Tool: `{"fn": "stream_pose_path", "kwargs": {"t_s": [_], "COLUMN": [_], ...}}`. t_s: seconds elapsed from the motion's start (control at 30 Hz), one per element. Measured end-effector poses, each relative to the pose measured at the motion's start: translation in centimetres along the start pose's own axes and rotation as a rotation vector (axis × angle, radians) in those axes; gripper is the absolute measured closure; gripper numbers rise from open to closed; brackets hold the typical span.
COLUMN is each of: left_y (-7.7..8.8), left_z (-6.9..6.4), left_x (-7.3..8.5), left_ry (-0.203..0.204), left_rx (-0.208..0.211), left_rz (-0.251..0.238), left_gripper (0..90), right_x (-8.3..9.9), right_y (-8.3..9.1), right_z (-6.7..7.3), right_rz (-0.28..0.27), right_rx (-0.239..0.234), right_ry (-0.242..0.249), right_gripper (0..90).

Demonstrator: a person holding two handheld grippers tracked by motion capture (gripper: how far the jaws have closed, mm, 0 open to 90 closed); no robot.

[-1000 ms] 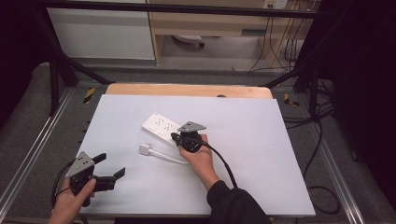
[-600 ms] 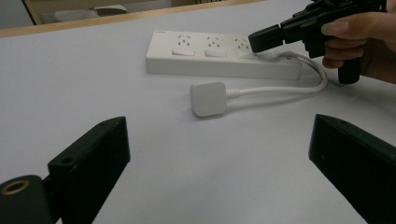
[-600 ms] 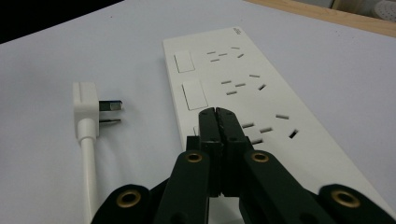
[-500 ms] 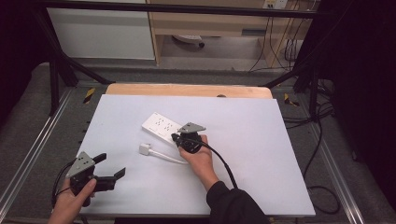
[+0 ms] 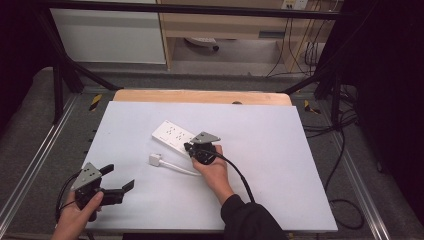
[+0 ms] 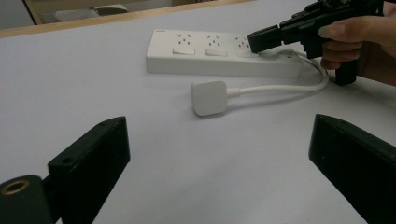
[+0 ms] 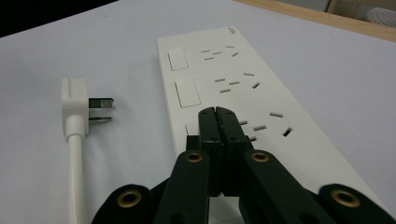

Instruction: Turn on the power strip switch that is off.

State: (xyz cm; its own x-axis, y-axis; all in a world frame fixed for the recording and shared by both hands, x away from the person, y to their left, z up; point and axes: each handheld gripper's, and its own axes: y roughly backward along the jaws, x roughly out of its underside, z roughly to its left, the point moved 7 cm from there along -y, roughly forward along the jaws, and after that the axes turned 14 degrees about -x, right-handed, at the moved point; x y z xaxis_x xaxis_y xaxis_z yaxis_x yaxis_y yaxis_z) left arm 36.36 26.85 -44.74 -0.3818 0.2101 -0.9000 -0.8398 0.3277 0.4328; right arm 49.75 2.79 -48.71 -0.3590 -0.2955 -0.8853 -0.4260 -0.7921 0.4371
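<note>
My right tool (image 5: 192, 148): jaws pressed together, nothing pinched, tips resting on near end of power strip (image 5: 172, 135), by its last switch. Strip mid-worktop, long axis running diagonally toward far-left corner. Plug (image 5: 154, 159) flat just left of strip, prongs pointing toward it, cable (image 5: 180, 169) curving back under my right hand. My left tool (image 5: 119, 181): jaws spread, empty, near-left corner of worktop (image 5: 280, 165), well apart. Judgement: right tool nearer plug.

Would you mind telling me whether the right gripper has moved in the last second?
No. The right gripper sits at the same end of the power strip, jaws closed.
</note>
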Motion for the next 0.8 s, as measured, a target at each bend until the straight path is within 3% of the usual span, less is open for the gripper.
{"fn": "stream_pose_path", "kwargs": {"t_s": [0.8], "left_y": [0.03], "left_z": [-0.05], "left_x": [0.11], "left_ry": [-0.008], "left_rx": [-0.001], "left_rz": [0.005], "left_gripper": [5.3], "right_x": [0.27], "right_y": [0.22], "right_z": [0.25], "right_rz": [-0.019], "right_rx": [-0.005], "right_ry": [0.012], "right_gripper": [90.0]}}
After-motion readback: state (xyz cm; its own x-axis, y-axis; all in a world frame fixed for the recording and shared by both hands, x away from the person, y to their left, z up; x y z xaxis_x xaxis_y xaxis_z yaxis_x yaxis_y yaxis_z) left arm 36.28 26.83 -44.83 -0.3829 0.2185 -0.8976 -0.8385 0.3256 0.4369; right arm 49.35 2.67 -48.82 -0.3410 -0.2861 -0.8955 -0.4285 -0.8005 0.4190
